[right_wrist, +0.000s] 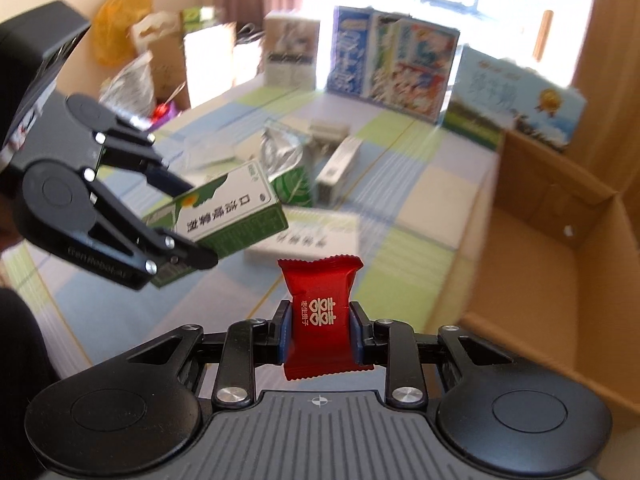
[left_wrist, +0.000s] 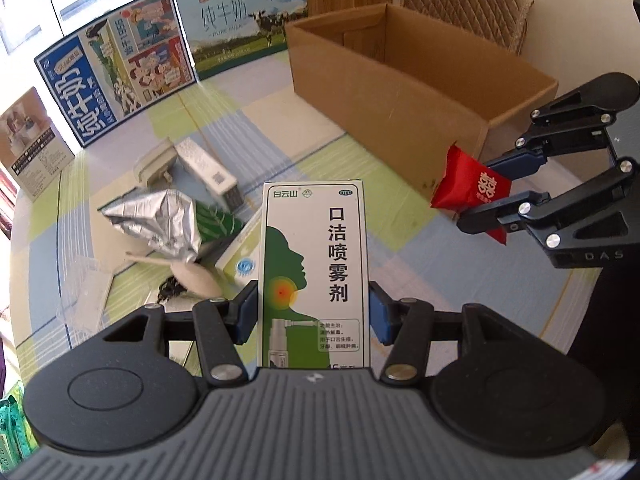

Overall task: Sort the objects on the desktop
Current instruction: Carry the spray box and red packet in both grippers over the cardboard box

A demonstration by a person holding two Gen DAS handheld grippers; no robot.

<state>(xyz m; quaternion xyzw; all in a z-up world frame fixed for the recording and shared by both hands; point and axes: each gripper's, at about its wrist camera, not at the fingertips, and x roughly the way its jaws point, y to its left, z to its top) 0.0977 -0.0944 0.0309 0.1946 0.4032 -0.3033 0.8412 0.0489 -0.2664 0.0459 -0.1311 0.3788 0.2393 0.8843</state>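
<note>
My left gripper point(left_wrist: 312, 312) is shut on a white and green throat-spray box point(left_wrist: 314, 256), held upright above the table. The right wrist view shows that same box point(right_wrist: 236, 212) tilted in the left gripper point(right_wrist: 192, 224) at the left. My right gripper point(right_wrist: 320, 332) is shut on a red candy packet point(right_wrist: 320, 312) with gold characters. From the left wrist view, the right gripper point(left_wrist: 478, 196) holds the red packet point(left_wrist: 472, 188) just in front of an open cardboard box point(left_wrist: 400, 80). Both grippers are lifted off the table.
On the checked tablecloth point(left_wrist: 360, 200) lie a crumpled silver foil bag point(left_wrist: 160, 220), a white plug adapter point(left_wrist: 154, 164), a long white box point(left_wrist: 208, 172), a flat white box point(right_wrist: 308, 236) and clear plastic packaging point(left_wrist: 84, 292). Milk cartons point(left_wrist: 112, 68) stand along the back. A chair point(left_wrist: 464, 4) is behind the cardboard box point(right_wrist: 560, 260).
</note>
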